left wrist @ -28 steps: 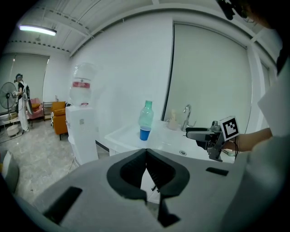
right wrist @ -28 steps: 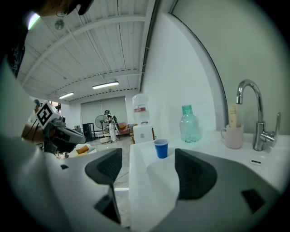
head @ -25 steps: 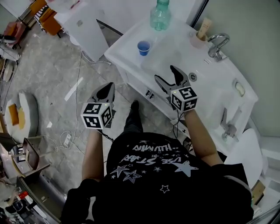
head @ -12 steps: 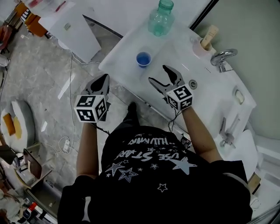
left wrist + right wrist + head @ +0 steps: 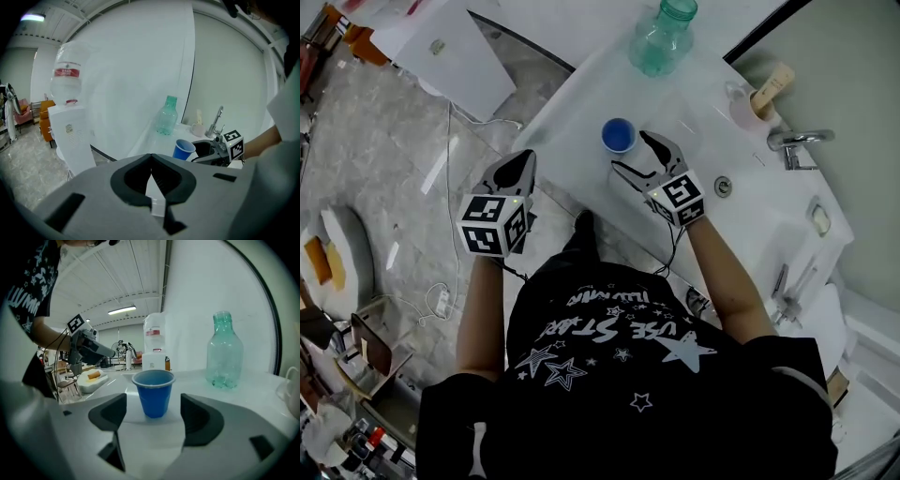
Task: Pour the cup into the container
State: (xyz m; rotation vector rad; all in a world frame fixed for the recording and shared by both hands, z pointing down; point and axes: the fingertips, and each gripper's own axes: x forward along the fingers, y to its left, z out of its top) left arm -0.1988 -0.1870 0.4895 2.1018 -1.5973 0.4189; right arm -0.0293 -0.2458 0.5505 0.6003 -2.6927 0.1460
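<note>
- Your right tongs (image 5: 628,150) have come up to the blue cup (image 5: 619,135) since the earlier frame, and your left tongs (image 5: 523,161) now sit nearer the desk (image 5: 567,117) edge.
- The right tongs are released, jaws wide. The cup stands upright just ahead of them, in line with the gap and touching neither pad.
- The left tongs are clenched on nothing and hang over the floor (image 5: 412,187), just off the desk's edge.
- The cup stands near the desk's front edge with bare white surface on every side.
- A green-tinted bottle (image 5: 664,39) stands well behind the cup, close to the wall, with open room between the two.
- A faucet (image 5: 797,141) is off to your right, well apart from the cup.
- The cup's inside shows only blue, so you cannot tell whether it holds liquid.
- The bottle is see-through, but its fill cannot be made out.
- Your own torso hides the floor straight below you.
</note>
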